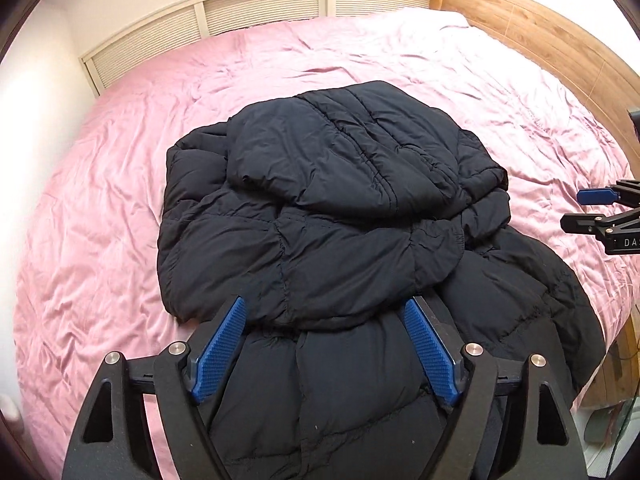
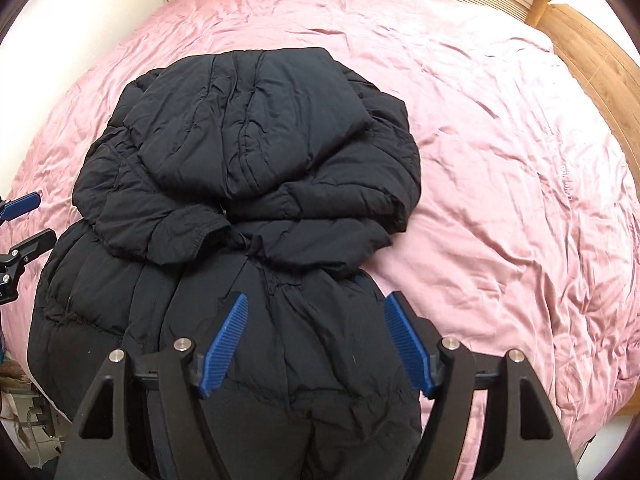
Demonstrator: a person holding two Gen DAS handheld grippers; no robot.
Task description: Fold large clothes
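A black puffer jacket (image 1: 328, 216) lies on the pink bed, hood at the far end and both sleeves folded across its middle. It also shows in the right wrist view (image 2: 256, 168). My left gripper (image 1: 326, 312) is open and empty, hovering over the jacket's near part. My right gripper (image 2: 316, 304) is open and empty, above the jacket's near right part. The right gripper shows at the right edge of the left wrist view (image 1: 584, 210), open. The left gripper shows at the left edge of the right wrist view (image 2: 34, 218), open.
The pink bedspread (image 1: 100, 200) is wrinkled and spreads wide around the jacket, also in the right wrist view (image 2: 500, 160). A wooden headboard (image 1: 540, 28) runs along the right. White louvred doors (image 1: 256, 12) stand behind the bed. Clutter sits below the bed edge (image 2: 24, 408).
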